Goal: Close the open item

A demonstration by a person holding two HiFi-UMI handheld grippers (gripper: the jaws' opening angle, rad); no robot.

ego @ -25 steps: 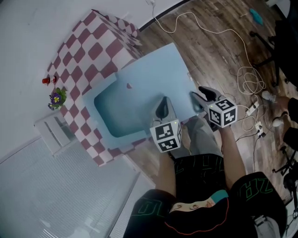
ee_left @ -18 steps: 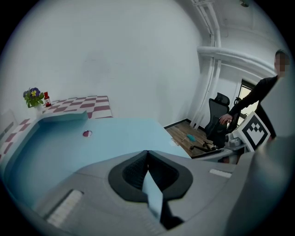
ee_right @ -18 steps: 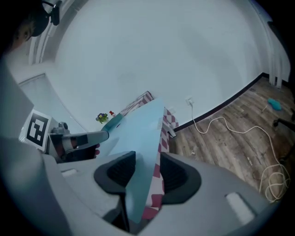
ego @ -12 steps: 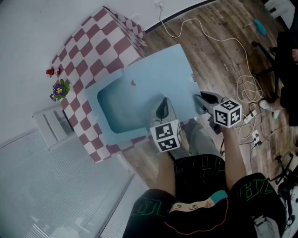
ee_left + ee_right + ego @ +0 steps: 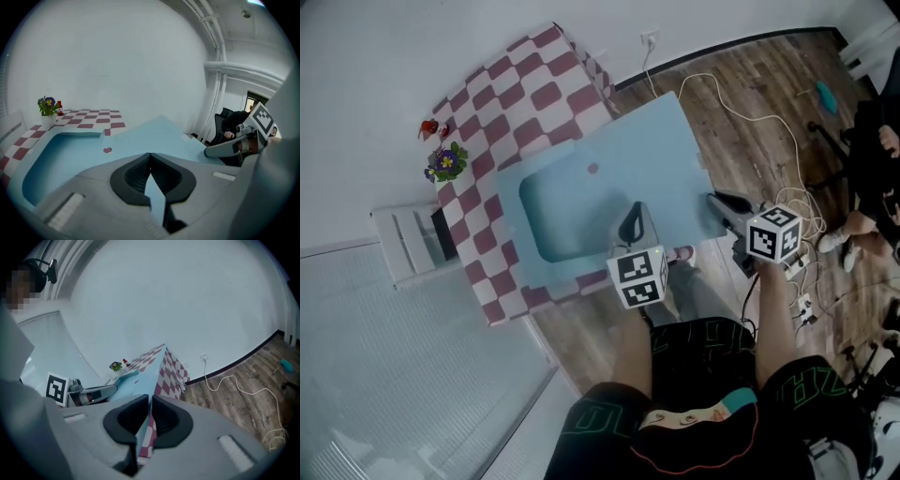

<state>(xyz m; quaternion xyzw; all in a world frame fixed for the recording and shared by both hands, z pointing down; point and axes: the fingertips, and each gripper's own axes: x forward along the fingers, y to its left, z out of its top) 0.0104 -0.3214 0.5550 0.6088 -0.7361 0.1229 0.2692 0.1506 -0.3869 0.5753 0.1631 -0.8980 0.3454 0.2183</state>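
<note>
The blue lid (image 5: 647, 150) is sticking out open from the checkered box (image 5: 516, 103), on the person's side of it. The left gripper (image 5: 630, 220) is pinching the lid's edge farthest from the box. The right gripper (image 5: 712, 199) has just been closing its jaws and is now clamping that same edge too.

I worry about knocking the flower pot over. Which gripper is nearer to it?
Left. The left gripper sits over the blue lid at its near edge, toward the flower pot; the right gripper, jaws just closing on the lid's corner, is farther off.
</note>
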